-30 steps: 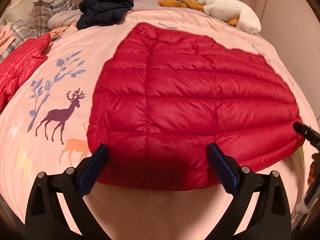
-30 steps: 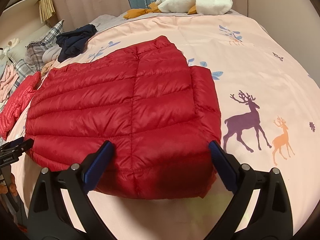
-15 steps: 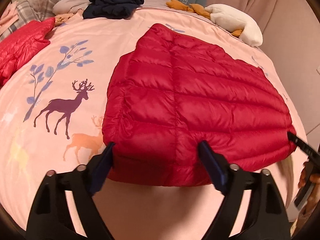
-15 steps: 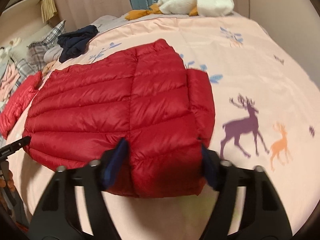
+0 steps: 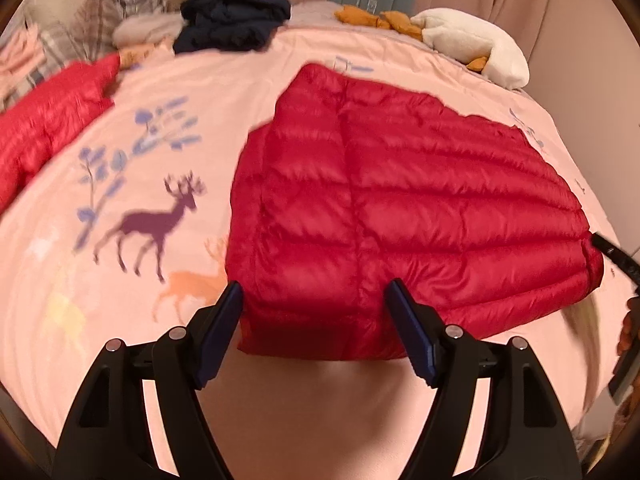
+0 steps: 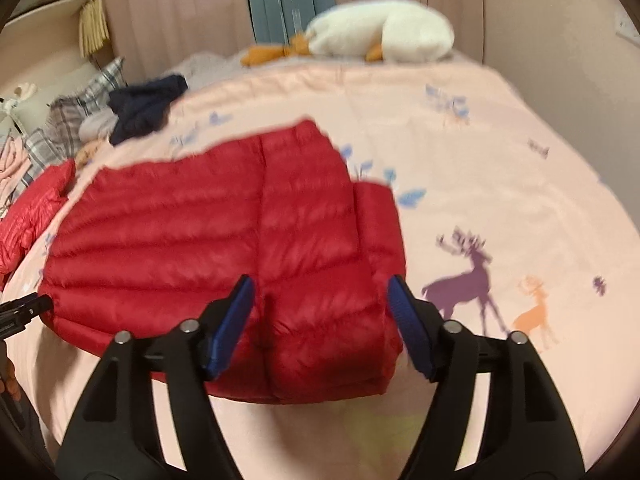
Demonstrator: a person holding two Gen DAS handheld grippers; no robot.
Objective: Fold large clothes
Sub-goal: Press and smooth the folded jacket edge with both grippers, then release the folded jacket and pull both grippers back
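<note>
A red quilted down jacket (image 5: pixel 400 200) (image 6: pixel 200 240) lies flat on the pink deer-print bedspread (image 5: pixel 224 92) (image 6: pixel 500 160). My left gripper (image 5: pixel 316 296) straddles the left corner of its near hem. Its jaws are closing, and the blue pads sit against the puffy fabric between them. My right gripper (image 6: pixel 320 296) holds the right corner of the same hem. Its jaws are opening slightly, with a creased bulge of jacket still pressed between the pads. A black finger (image 5: pixel 612 252) of the right gripper shows at the jacket's far corner, and one of the left (image 6: pixel 24 308) likewise.
A second red jacket (image 5: pixel 52 120) (image 6: pixel 32 216) lies at the bed's left side. Navy clothes (image 5: pixel 232 24) (image 6: pixel 148 108), plaid pillows (image 5: pixel 120 4) and a white plush goose (image 5: pixel 480 48) (image 6: pixel 384 32) sit along the head of the bed. Curtains hang behind.
Both grippers went from wide open over the hem to closed in on it. The right one bunched the fabric between its pads and has lifted slightly.
</note>
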